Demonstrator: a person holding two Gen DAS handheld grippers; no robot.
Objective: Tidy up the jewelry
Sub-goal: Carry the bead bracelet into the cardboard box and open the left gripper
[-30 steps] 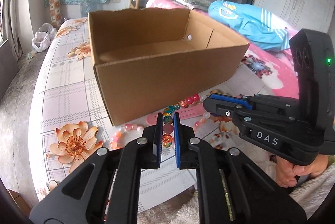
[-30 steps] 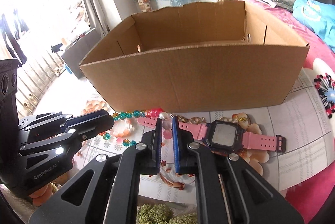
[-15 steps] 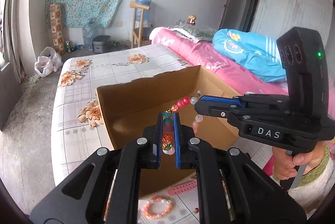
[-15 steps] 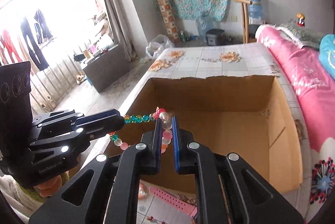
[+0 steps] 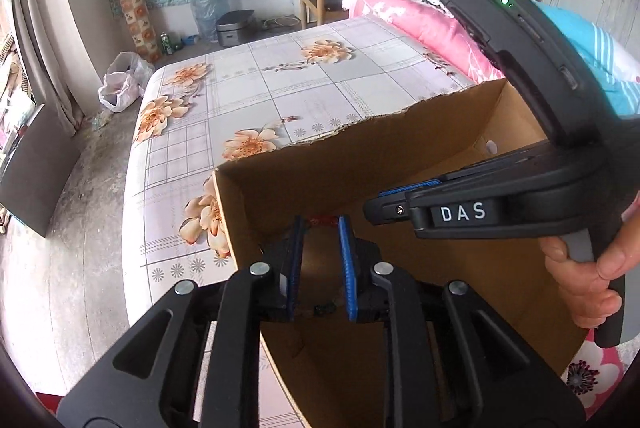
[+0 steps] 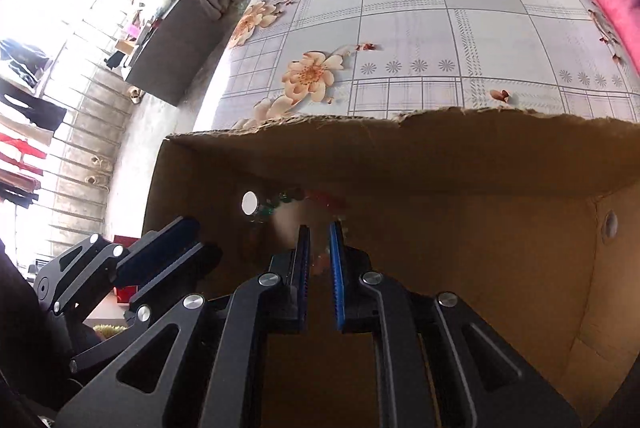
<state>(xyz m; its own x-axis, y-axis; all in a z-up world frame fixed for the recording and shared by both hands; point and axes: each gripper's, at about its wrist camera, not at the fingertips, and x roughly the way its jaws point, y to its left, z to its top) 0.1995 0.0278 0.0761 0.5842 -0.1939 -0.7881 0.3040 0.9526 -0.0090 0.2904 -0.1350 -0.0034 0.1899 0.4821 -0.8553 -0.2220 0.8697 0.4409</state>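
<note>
Both tongs hang over the cardboard box (image 6: 440,156), which sits on the bed (image 6: 440,28).

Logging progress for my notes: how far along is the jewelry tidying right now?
Done: nothing settled in the cardboard box yet that I can see. In hand: the bead strand hangs blurred inside it; the left gripper has just been opening, jaws empty, while the right gripper seems pinched on beads. Left: release it; other jewelry is out of view.

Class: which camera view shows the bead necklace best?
The right wrist view. The bead necklace shows there as a blurred run of green and red beads inside the cardboard box. The left wrist view gives only a red glimpse past the left gripper.
</note>
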